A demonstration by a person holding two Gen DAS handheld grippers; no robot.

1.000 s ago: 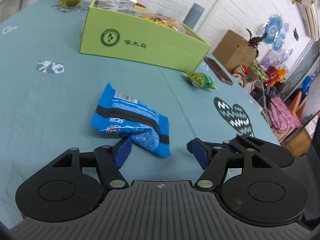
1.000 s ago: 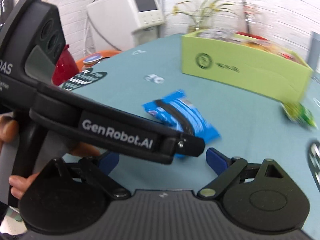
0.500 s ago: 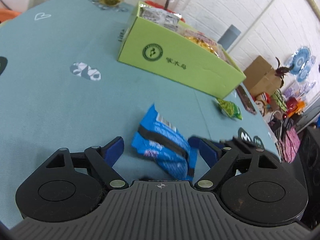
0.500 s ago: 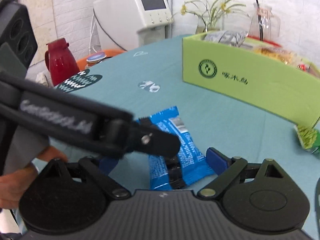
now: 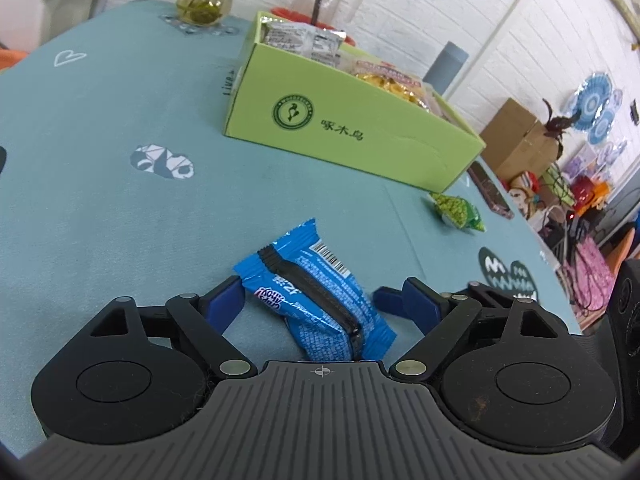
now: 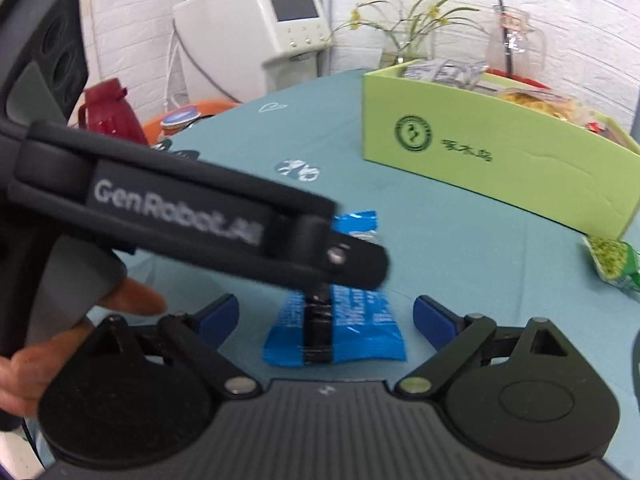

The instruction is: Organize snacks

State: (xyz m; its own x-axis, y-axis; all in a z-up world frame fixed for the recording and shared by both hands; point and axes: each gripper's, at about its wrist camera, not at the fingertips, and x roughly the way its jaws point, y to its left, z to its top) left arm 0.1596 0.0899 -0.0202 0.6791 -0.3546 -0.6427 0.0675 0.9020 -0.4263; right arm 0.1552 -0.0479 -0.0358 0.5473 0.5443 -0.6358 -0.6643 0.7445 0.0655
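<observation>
Teal tablecloth (image 5: 100, 208); green box (image 5: 360, 136) logo; "GenRobot.AI" left gripper (image 5: 316, 300), right gripper (image 6: 326, 316): fingers apart around blue packet (image 5: 316, 296), right closing.

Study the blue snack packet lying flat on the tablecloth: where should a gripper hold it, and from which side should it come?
Grip the blue snack packet across its puffy middle, one finger on each long edge, coming down from the near side. It lies flat, and its crimped ends are thin and floppy. The left gripper already straddles it, probably best placed.
</observation>
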